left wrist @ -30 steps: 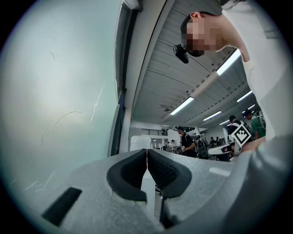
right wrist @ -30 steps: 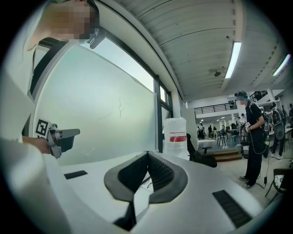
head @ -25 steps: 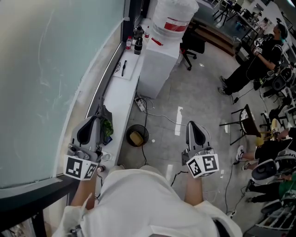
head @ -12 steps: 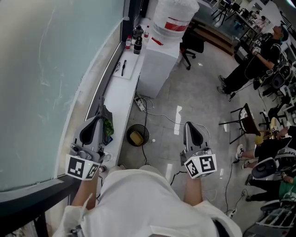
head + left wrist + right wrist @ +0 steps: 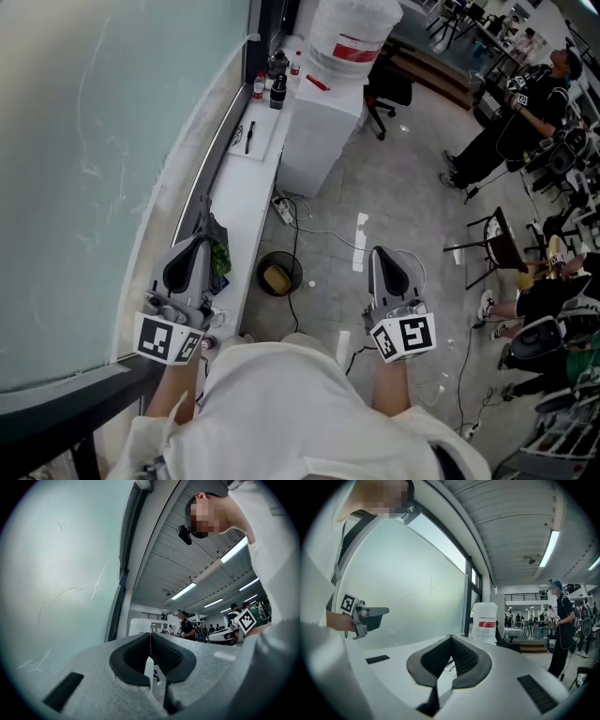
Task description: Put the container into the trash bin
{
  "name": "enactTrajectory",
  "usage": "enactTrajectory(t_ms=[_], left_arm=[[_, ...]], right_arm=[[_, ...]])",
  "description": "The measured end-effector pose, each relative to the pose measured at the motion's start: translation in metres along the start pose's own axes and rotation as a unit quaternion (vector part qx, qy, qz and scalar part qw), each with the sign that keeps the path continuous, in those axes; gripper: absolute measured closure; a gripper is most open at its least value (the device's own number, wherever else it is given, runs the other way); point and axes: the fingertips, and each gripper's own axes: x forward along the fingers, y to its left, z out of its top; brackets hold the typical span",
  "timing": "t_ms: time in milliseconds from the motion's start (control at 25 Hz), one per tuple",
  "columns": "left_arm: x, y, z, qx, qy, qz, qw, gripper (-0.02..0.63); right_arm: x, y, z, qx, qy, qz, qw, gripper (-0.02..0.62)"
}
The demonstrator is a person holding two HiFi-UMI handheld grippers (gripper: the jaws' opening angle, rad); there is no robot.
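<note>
Right tongs [image 5: 380, 253] have edged left; both pairs closed, empty; trash bin [image 5: 260, 270], tan object [image 5: 276, 278] inside, lies at their 9 o'clock, 3 o'clock of left tongs [image 5: 193, 244].

Green thing [image 5: 218, 256] just beside the left gripper [image 5: 197, 244] is lying partly hidden behind it; not making out what it is. Trash bin [image 5: 260, 281], between the left gripper and the right gripper [image 5: 382, 255], is holding something tan [image 5: 277, 278], too small to name. Bottles [image 5: 277, 86] far ahead of the left gripper are showing too small to read. White drum [image 5: 352, 37] beside them is running off the top edge. Seated people [image 5: 553, 314] right of the right gripper are being cut by the edge.
</note>
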Motion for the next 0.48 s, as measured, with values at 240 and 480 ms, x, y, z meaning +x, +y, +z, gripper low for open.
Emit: enactTrajectory(t_ms=[240,480], left_arm=[[0.0002,0.0030,0.0015,-0.001,0.000,0.001,1.0000,0.588],[0.0043,0.0024,-0.0012,-0.002,0.002,-0.002,1.0000,0.586]], right_arm=[[0.0023,0.0028,0.0024,-0.002,0.000,0.002,1.000,0.594],[0.0047,0.0024,0.0001,-0.003,0.002,0.005,1.000,0.594]])
